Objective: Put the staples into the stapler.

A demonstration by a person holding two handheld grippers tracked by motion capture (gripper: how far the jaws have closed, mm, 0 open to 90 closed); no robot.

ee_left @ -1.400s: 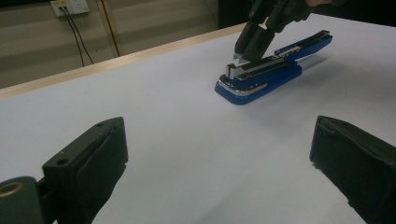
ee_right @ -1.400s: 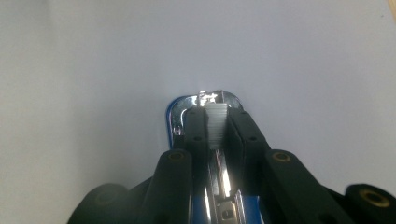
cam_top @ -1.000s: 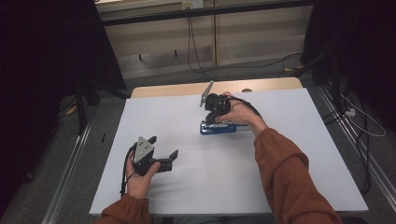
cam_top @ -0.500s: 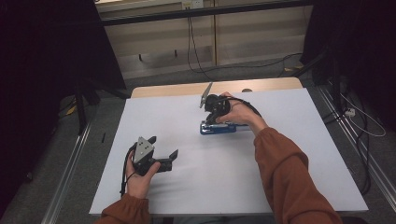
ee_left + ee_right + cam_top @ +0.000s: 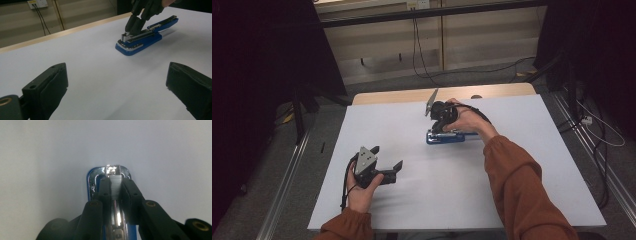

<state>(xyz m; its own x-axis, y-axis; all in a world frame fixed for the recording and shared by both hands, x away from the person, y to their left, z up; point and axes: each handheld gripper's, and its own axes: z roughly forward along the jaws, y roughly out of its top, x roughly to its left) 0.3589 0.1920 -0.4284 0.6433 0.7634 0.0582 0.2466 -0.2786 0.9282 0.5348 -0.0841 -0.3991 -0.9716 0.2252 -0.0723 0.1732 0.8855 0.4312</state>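
Right gripper view shows the right tool [image 5: 116,187] clenched on the strip of staples in the open blue stapler [image 5: 446,136] lying mid-tabletop [image 5: 512,190], probably to load or lift it, while the left tool [image 5: 388,162] rests released, well apart.

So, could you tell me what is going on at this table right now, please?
A person holds a gripper in each hand over a white table. The right gripper has closed its fingers on the metal staple channel of a blue stapler lying open. The left gripper waits open, nearer the person.
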